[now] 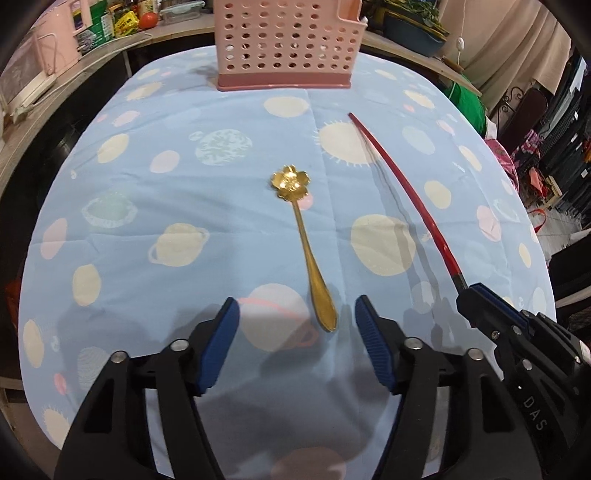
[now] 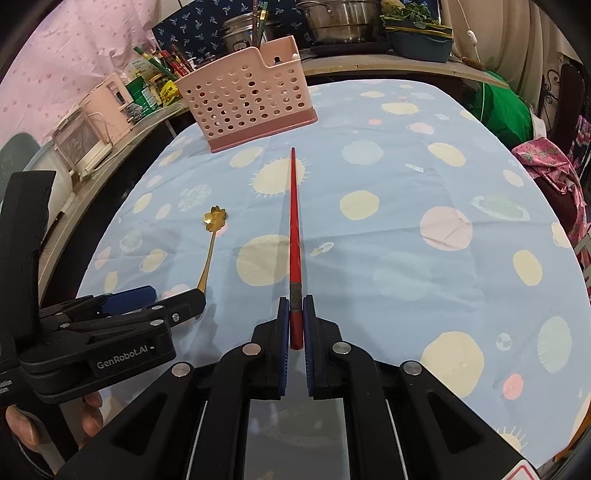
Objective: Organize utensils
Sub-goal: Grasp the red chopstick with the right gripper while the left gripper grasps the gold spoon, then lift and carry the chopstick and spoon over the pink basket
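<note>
A gold spoon (image 1: 301,236) with a flower-shaped bowl lies on the blue planet-print tablecloth (image 1: 166,122), bowl end toward the pink perforated utensil basket (image 1: 288,44). My left gripper (image 1: 297,314) hovers open over the handle's near end, which sits between the fingers, closer to the right one and untouched. My right gripper (image 2: 295,306) is shut on the thick end of a red chopstick (image 2: 293,221), whose thin tip points at the basket (image 2: 247,107). In the right wrist view the left gripper (image 2: 166,301) stands by the spoon (image 2: 210,240). The right gripper (image 1: 476,295) also appears in the left wrist view with the chopstick (image 1: 402,188).
Behind the table a counter carries jars and packets (image 2: 159,81), a pink appliance (image 2: 92,125) and steel pots (image 2: 340,18). A green bundle (image 2: 506,110) and pink patterned cloth (image 2: 550,166) lie off the right edge. A hand (image 2: 22,424) holds the left gripper.
</note>
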`<state>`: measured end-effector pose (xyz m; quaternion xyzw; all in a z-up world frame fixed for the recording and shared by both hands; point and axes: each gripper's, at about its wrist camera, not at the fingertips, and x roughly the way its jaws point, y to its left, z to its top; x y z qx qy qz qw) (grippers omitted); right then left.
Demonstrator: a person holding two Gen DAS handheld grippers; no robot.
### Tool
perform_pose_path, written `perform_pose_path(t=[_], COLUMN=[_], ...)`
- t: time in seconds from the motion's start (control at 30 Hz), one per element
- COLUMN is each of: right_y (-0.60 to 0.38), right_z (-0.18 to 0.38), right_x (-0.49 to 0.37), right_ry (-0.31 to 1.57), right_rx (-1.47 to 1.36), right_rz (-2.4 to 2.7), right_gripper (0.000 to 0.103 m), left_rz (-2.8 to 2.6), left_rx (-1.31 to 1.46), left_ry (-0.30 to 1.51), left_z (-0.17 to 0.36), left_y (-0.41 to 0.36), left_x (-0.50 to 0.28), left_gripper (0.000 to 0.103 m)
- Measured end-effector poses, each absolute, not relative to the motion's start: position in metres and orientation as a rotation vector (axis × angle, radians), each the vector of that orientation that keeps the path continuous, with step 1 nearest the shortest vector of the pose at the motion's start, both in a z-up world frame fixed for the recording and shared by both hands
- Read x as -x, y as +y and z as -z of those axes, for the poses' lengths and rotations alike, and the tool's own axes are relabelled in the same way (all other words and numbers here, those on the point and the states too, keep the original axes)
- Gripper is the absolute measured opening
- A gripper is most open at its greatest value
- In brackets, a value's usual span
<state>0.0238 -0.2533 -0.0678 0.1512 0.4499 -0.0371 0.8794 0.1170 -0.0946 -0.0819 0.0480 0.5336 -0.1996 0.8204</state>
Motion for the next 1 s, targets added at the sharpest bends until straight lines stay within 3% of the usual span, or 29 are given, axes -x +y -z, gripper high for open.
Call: perform_pose_path(t=[0.17, 0.23, 0.3, 0.77, 0.83, 1.0], right_y=[-0.256, -0.256, -0.256, -0.253, -0.252, -0.257], right_z=[0.07, 0.071, 0.071, 0.029, 0.016, -0.015], right_x=[-0.025, -0.025, -0.025, -0.019, -0.019, -0.024], right_ry=[0.943, 0.945, 0.945, 0.849, 0.816, 0.742], right_rx=[-0.323, -0.325, -0.326, -0.319, -0.314, -0.313], right_rz=[0.071, 0.07, 0.067, 0.037, 0.034, 0.038], right_gripper=[0.007, 0.007, 0.007, 0.007, 0.007, 0.007], left_rz=[0.425, 0.429, 0.44, 0.454, 0.45, 0.448], left_rx=[-0.134, -0.14, -0.138, -0.094, -0.085, -0.053], left_ry=[1.123, 1.119, 1.127, 1.012, 0.987, 0.941], left_z=[0.085, 0.085, 0.085, 0.023, 0.011, -0.015], left_y=[-0.101, -0.101, -0.101, -0.087, -0.085, -0.08], left_x=[-0.116, -0.115, -0.115, -0.106, -0.107, -0.118], left_gripper=[0.044, 0.023, 0.011, 0.009, 0.001, 0.001])
